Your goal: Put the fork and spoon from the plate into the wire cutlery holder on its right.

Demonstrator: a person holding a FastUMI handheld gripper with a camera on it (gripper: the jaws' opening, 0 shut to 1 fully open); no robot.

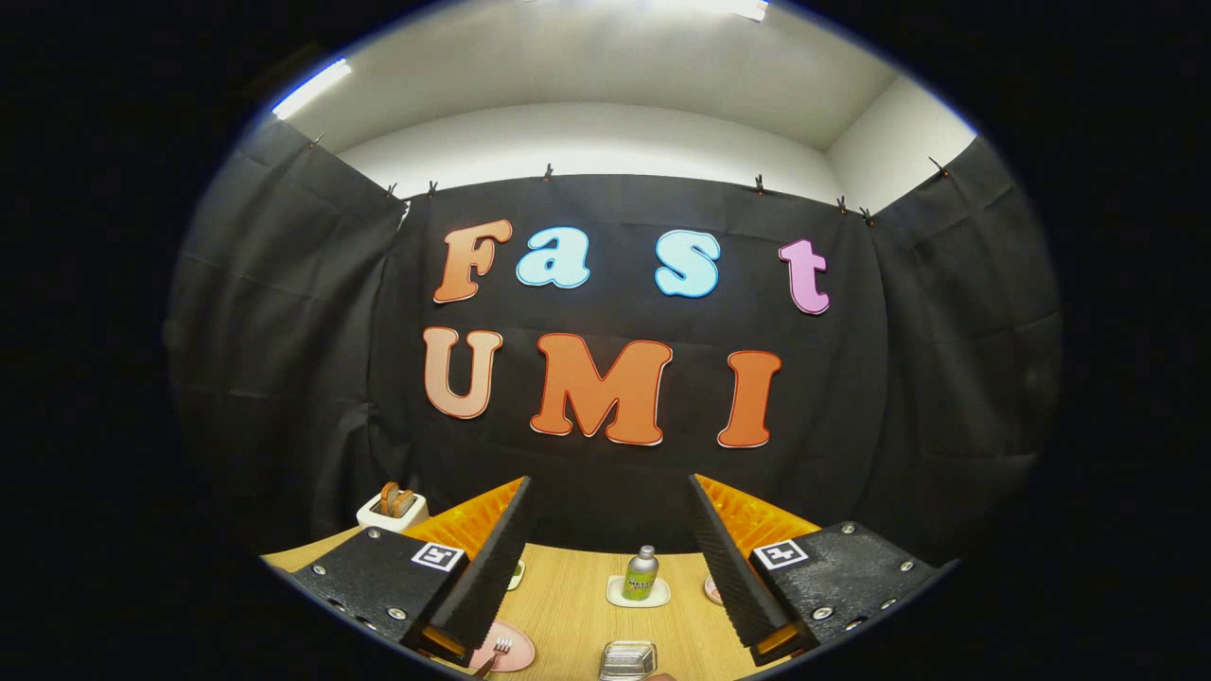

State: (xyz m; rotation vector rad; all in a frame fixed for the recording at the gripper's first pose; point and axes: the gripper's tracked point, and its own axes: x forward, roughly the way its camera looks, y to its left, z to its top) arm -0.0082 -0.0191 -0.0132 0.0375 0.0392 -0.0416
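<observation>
A: Wooden desk [568,605] ahead, pink plate [516,654] near the left finger, wire holder [628,659] to its right, fork [499,649] lying on the plate.
B: Gripper [610,567] empty, jaws wide apart. Best to dip low, straddle the fork handle squarely, then close.

Worktop [568,605]: pale wood grain, matt. Booth wall [284,378]: black cloth, matt, creased. Plate [516,654]: smooth, faintly glossy. Fork [499,650]: shiny metal. Wire cutlery holder [627,659]: bright metal. Bottle [640,573]: glossy, metallic cap. Gripper [610,558] fingers [492,567], spread wide: ribbed, matt inner faces.
</observation>
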